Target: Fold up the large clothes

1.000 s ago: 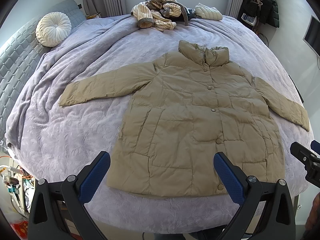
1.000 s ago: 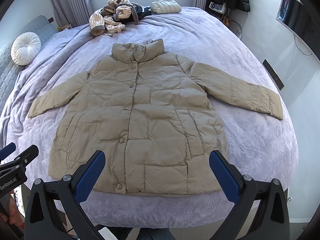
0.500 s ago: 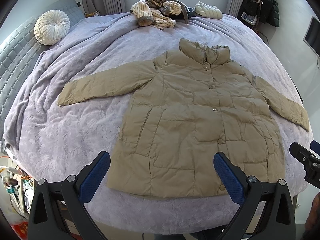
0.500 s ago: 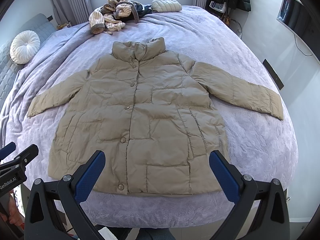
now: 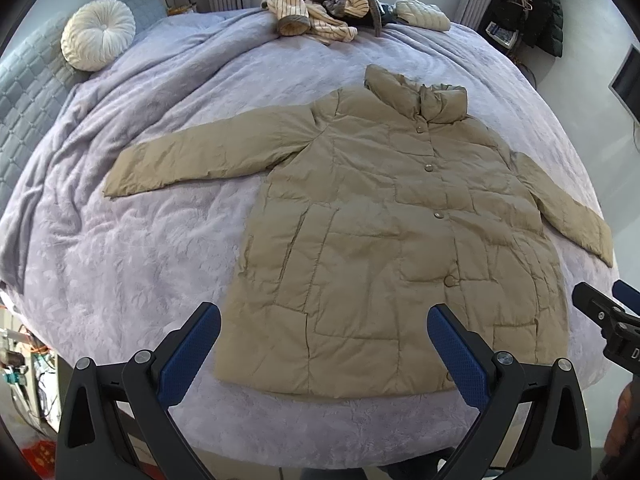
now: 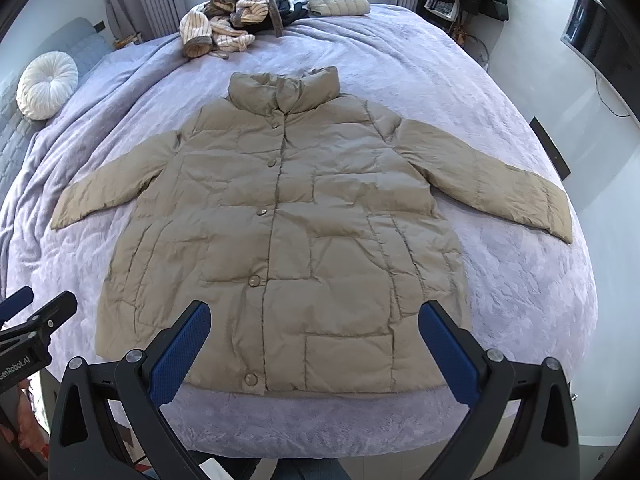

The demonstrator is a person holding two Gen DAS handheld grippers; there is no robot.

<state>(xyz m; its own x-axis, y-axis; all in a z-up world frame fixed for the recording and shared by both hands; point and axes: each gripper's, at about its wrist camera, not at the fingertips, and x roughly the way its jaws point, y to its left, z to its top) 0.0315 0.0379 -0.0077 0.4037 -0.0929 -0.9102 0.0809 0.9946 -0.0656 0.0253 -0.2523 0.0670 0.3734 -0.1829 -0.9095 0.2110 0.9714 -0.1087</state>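
- A tan puffer jacket (image 5: 384, 232) lies flat and face up on the bed (image 5: 132, 264), buttoned down the front, its collar toward the window end and its hem near the bed's near edge.
- Both sleeves are spread out to the sides; the sleeve (image 5: 208, 156) on the left of the left wrist view reaches out over the lavender bedspread, and the other sleeve (image 6: 492, 180) angles toward the bed's right side.
- The left gripper (image 5: 324, 344) hovers over the hem's left part, its blue-padded fingers spread wide and holding nothing.
- The right gripper (image 6: 314, 344) hovers over the hem's right part, likewise spread wide and gripping nothing.
- Each gripper shows at the edge of the other's view, just beside it.
- A heap of striped clothes (image 5: 316, 16) sits at the far end of the bed, well apart from the jacket, with a folded cream quilted garment (image 6: 340, 2) beside it.
- A round white pleated cushion (image 5: 98, 34) rests at the bed's left, against the grey quilted headboard (image 5: 24, 92).
- Dark coats (image 5: 536, 4) hang in the far right corner.
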